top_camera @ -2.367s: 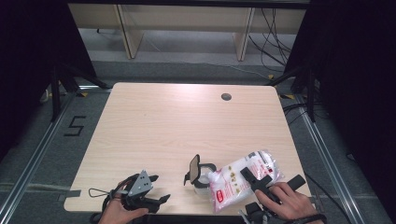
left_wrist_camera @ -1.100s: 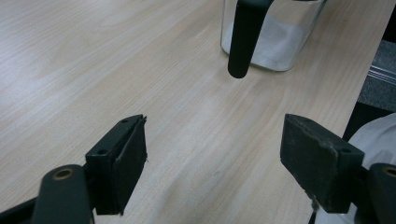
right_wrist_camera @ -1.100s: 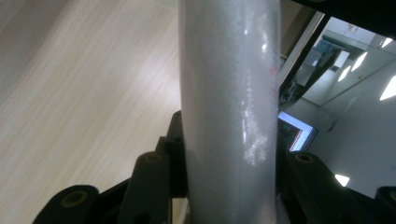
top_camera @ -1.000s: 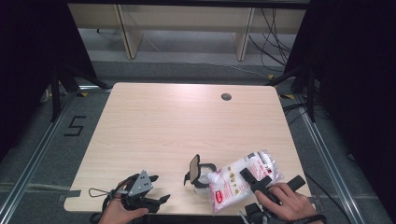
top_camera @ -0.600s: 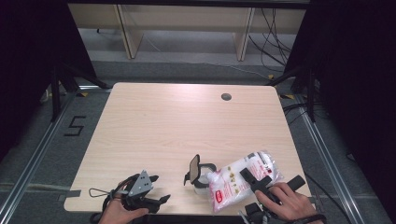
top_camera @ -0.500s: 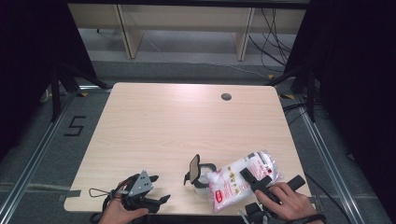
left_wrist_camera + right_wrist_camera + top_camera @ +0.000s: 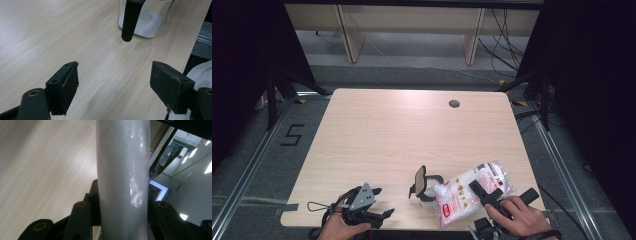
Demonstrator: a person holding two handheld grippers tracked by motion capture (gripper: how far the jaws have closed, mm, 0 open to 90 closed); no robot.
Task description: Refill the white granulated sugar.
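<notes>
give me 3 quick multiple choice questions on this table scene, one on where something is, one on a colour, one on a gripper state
1. Where does the glass container stand?
A. near the table's front edge, between the two grippers
B. at the far edge by the round hole
C. on the floor

2. What colour is the container's handle?
A. red
B. black
C. white

3. How is the left gripper?
A. shut on the bag
B. shut on the handle
C. open, nothing between its fingers

Answers:
1 A, the high view shows it at the near edge beside the white bag.
2 B, the left gripper view shows it black.
3 C, bare table shows between its fingers.
</notes>
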